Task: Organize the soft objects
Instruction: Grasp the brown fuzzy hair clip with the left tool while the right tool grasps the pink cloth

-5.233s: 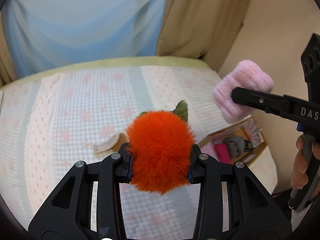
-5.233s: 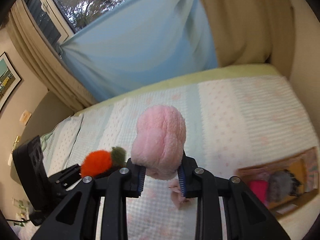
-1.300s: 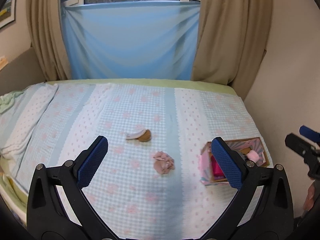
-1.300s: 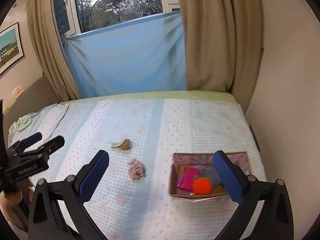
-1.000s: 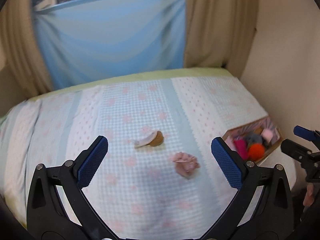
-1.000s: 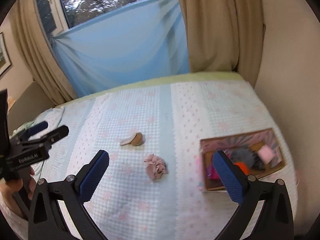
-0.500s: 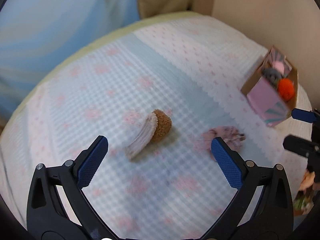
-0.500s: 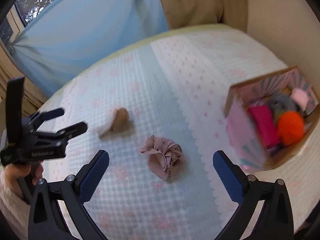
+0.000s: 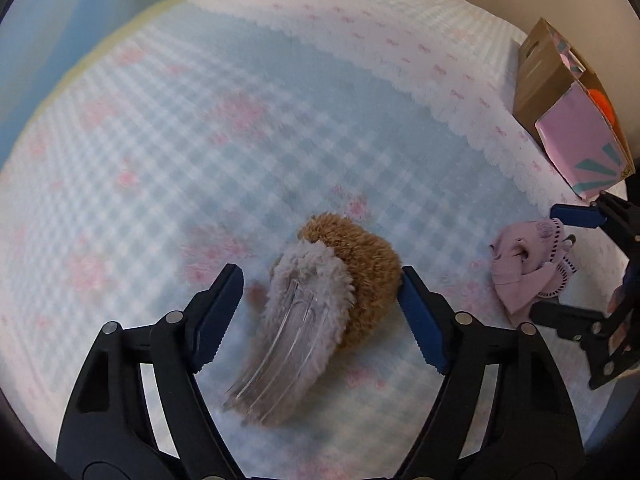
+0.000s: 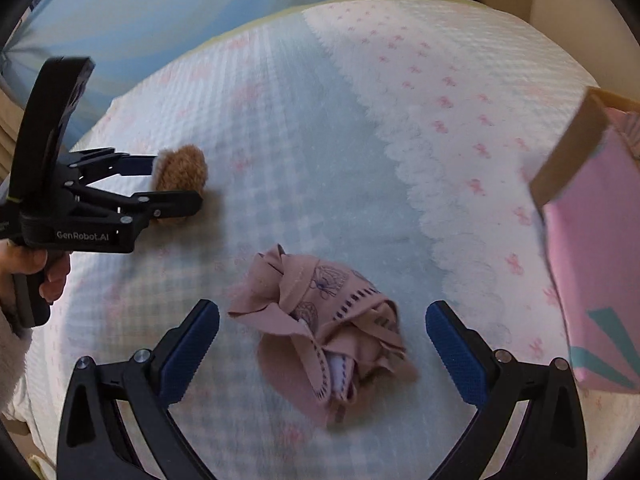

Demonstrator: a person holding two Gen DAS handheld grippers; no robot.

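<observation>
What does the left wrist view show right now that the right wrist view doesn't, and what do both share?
Only the left wrist view shows the plush toy's pale fluffy tail and a bit of orange fuzz inside the box. Only the right wrist view shows the hand gripping the left gripper's handle, and the blue curtain. Both show the brown plush toy between the left gripper jaws, which have just been closing, the crumpled pink cloth between the open right gripper jaws, and the cardboard box.

Black plastic tongs (image 10: pixel 322 354), blue ribbed pads (image 10: pixel 456 354), silver screws; left tongs (image 10: pixel 176 189) marked "GenRobot.AI"; fuzzy white sleeve (image 10: pixel 10 354).
</observation>
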